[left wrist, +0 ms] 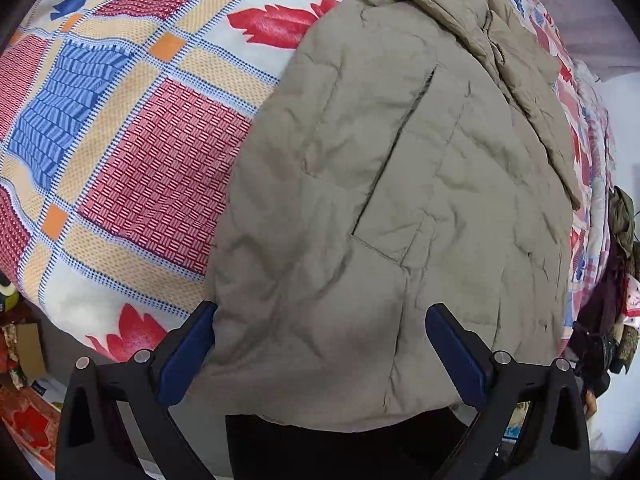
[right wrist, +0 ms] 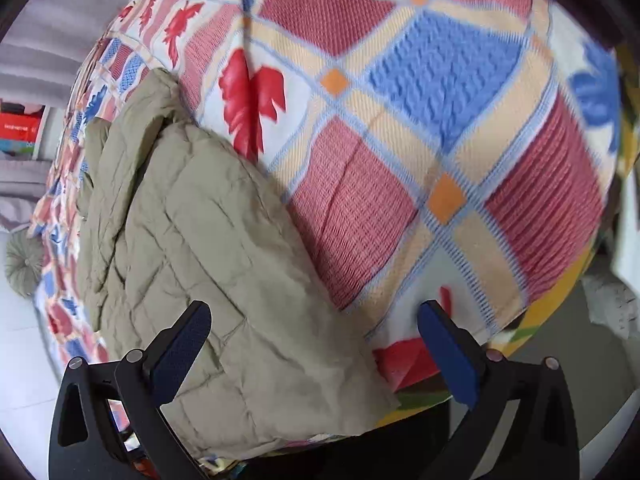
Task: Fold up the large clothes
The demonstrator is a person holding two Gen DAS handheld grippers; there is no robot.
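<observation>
A khaki quilted jacket (left wrist: 400, 184) lies spread on a bed covered by a patterned blanket (left wrist: 120, 128) of red, blue and cream squares. A slanted pocket slit runs down the jacket's middle. My left gripper (left wrist: 320, 312) is open, its blue pads either side of the jacket's near hem, above the cloth. In the right wrist view the jacket (right wrist: 208, 256) lies at the left, its near corner hanging over the bed edge. My right gripper (right wrist: 316, 312) is open, over the jacket's right edge and the blanket (right wrist: 400, 140).
Dark clothes (left wrist: 616, 280) are piled beside the bed at the right. Boxes and red patterned items (left wrist: 24, 360) sit on the floor at the left. A round khaki cushion (right wrist: 24, 264) lies on the white floor beyond the bed.
</observation>
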